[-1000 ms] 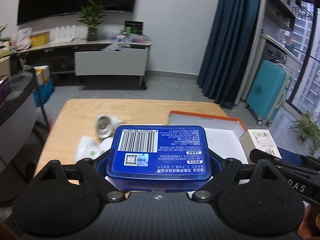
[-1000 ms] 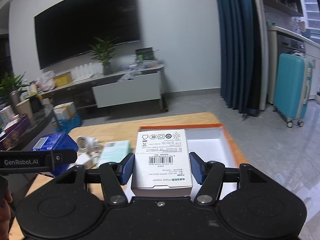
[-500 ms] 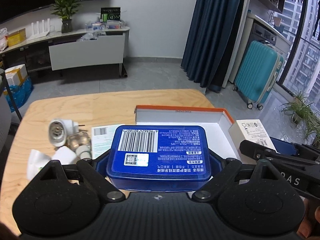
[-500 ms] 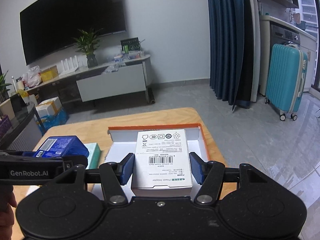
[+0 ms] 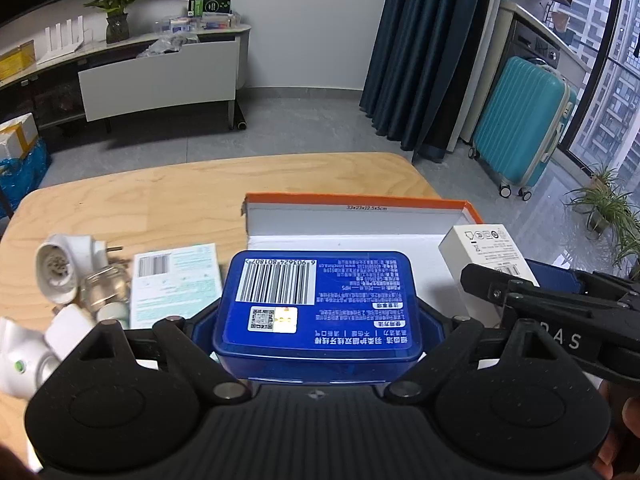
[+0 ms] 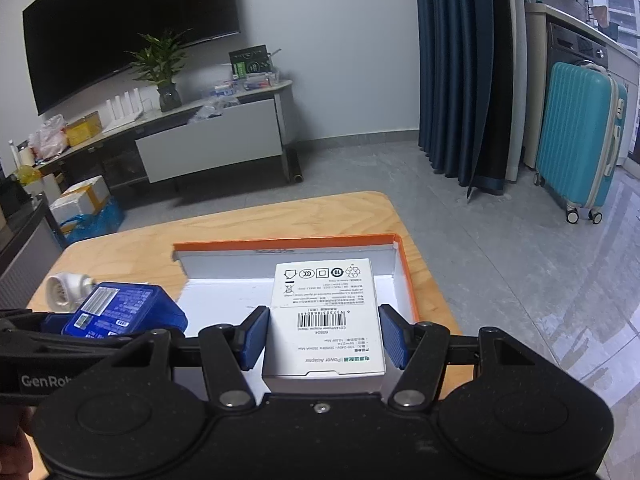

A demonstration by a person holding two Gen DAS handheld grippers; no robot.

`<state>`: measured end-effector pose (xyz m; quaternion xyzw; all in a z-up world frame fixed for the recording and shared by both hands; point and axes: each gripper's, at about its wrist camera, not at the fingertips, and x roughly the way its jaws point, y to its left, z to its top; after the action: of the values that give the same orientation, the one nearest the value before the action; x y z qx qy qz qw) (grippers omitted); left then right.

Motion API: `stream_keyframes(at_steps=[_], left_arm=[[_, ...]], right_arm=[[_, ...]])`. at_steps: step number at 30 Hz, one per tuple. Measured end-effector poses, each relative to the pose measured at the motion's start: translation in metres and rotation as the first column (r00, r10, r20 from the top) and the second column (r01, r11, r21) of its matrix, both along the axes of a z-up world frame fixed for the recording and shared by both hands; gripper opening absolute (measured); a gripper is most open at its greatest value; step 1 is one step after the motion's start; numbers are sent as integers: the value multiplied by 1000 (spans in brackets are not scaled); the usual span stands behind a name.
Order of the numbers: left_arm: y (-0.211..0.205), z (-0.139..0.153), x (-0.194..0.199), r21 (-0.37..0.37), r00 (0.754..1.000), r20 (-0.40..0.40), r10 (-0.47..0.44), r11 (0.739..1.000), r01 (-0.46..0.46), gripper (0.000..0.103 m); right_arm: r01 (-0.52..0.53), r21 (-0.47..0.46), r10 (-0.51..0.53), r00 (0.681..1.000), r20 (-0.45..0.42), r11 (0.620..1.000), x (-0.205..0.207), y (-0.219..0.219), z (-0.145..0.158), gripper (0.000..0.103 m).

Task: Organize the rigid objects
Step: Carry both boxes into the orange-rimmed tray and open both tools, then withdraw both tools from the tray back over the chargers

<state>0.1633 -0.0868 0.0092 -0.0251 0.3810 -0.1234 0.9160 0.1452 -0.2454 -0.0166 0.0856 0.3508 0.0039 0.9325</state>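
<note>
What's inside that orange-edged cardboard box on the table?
The orange-edged white cardboard box shows only bare white floor where visible. The white adapter carton and blue plastic case, both held above it, hide the rest.

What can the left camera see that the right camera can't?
Only the left wrist view shows the pale green leaflet, the little glass bottle and potted plants by the window. Only the right wrist view shows the big black TV. Both show the blue box in the left tool, the white adapter box in the right tool, the orange-rimmed box, the white plug and the teal suitcase.
</note>
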Motion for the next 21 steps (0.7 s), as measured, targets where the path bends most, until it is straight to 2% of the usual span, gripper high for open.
stream_keyframes(at_steps=[6,7,10,11,16,21], left_arm=[[-6,-2,21,-23,1000,11,9,1000,-8,94],[-6,-4,25,-39,1000,-1,9,999,-9,94],[-3,-7,31,-93,998,-55,-11,996,6,99],[-4,-6,29,-94,999,-51,-16,995,11,101],[-2,5,11,-85,999,-44,-21,996,17,102],[2,16,-6,-32,999,-48,11,999,-13,103]], right_arm=[[20,-15,-20,999,26,1000,19,-12,-3,73],[32,-25,-31,999,23,999,21,-14,-4,78],[36,-13,-36,998,43,999,14,-21,0,81],[41,-13,-40,998,52,999,9,-22,3,81],[42,0,-42,996,75,999,-14,-21,17,81],[34,-16,-32,996,89,999,-36,-6,29,85]])
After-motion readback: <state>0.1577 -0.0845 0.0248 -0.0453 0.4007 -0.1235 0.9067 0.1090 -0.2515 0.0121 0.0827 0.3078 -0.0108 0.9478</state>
